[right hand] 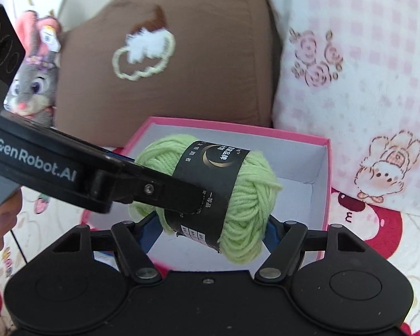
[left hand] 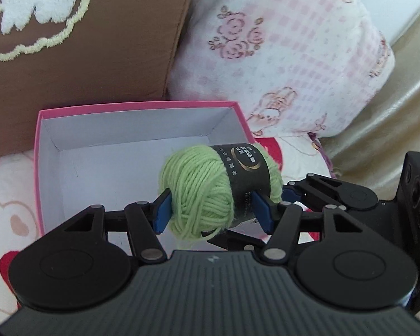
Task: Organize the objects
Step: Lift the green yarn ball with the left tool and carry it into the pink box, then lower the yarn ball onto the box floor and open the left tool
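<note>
**Near**
- Left gripper [left hand: 212, 212]: one. Black plastic linkage with flat blue pads. Its jaws are clenched on the yarn ball [left hand: 198, 184], one pad pressed into the bare wool on the left and the other against the paper band [left hand: 246, 173] on the right.
- Right gripper [right hand: 210, 231]: one, same make. Its jaws flank the same ball, a blue pad on either side. Whether the pads press on the wool cannot be told.
- Hand [right hand: 0, 224]: one in view, at the left edge of the right wrist view, wrapped around a grey handle.
- Yarn ball: one. Pale green, soft, loosely wound, oval. A glossy black paper band with a gold crescent and small print circles its middle. It is carried clear of the bedding, between both pairs of jaws, over the near right part of the box.

**Middle**
- Box [left hand: 137, 106]: one. Rectangular cardboard, open-topped, pink outside, plain white inside.
- Printed cloth [left hand: 11, 196]: soft white bedding with red and pink cartoon figures, lying under the box.

**Far**
- Brown cushion [left hand: 98, 64]: one. Smooth fabric with tufted white, brown and cream embroidery, just behind the box.
- Checked pillow [left hand: 294, 42]: one. Fleecy, pink and white, printed with roses and a rabbit, to the right of the cushion.
- Plush rabbit [right hand: 33, 84]: one. Grey and pink, far left, beside the cushion.
</note>
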Available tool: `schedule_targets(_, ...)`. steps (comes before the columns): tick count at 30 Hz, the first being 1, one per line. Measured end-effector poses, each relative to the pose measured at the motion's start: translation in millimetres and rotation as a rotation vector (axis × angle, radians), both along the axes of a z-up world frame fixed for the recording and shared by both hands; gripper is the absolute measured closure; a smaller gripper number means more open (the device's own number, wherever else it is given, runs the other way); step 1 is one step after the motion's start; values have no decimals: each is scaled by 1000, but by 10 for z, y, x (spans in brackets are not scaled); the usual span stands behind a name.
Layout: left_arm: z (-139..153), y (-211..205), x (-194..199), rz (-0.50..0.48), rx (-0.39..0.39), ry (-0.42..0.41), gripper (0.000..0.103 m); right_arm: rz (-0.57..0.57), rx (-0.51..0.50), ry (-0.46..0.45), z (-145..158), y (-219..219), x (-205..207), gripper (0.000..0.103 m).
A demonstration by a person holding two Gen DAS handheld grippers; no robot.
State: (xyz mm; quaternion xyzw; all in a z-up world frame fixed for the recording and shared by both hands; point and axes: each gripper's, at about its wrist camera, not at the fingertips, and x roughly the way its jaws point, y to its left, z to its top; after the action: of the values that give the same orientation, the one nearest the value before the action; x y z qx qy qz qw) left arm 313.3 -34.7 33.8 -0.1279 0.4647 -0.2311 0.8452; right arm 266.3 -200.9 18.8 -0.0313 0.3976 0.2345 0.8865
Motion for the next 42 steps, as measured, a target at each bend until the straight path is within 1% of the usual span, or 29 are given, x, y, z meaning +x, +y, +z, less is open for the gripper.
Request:
schedule_targets(2, -115, -31, 148, 6, 6, 15, 44, -16, -21, 19, -94, 34, 155, 29)
schedule_targets(4, -243, -30, 278, 26, -7, 43, 44, -34, -32, 42, -188, 57, 278, 29)
schedule_targets(7, -411, 6, 416, 48, -31, 77, 44, -35, -70, 53, -320, 115, 411, 29)
schedule_targets(9, -505, 23, 489, 61, -28, 88, 44, -33, -84, 74, -406, 158, 500, 29)
schedule_targets(12, -653, 47, 590, 71, -30, 107, 44, -25, -152, 112, -521, 272, 656, 29)
schedule_targets(16, -808, 92, 699, 90, -64, 138, 43, -20, -211, 137, -620, 338, 786, 28)
schedule_targets(18, -873, 86, 729, 97, -60, 150, 44, -3, -235, 122, -670, 343, 799, 26)
schedule_targets(20, -926, 74, 753, 96, -47, 157, 44, 37, -287, 105, -717, 386, 791, 24)
schedule_targets(22, -987, 79, 774, 103, -51, 171, 45, 70, -331, 95, -753, 413, 785, 24)
schedule_targets(25, -1062, 68, 802, 101, -62, 184, 45, 64, -330, 131, -797, 376, 818, 24)
schedule_targets(28, -1060, 38, 804, 97, -45, 172, 45, 58, -315, 155, -823, 329, 822, 25)
schedule_targets(30, -1038, 16, 805, 98, -28, 158, 45, 67, -320, 144, -808, 324, 800, 25)
schedule_targets(33, -1032, 3, 817, 101, -17, 159, 45, 79, -338, 129, -772, 331, 732, 25)
schedule_targets(38, -1037, -22, 813, 110, -20, 155, 46, 109, -390, 61, -722, 344, 469, 25)
schedule_targets(39, -1042, -33, 822, 112, -29, 157, 47, 107, -391, 47, -710, 336, 432, 28)
schedule_targets(40, -1050, -50, 837, 107, -47, 161, 49, 102, -388, 32, -699, 324, 403, 36)
schedule_targets(41, -1061, -64, 858, 103, -73, 174, 50, 100, -383, 20, -694, 311, 387, 42)
schedule_targets(42, -1069, -82, 879, 96, -100, 184, 52, 94, -388, 13, -701, 302, 385, 44)
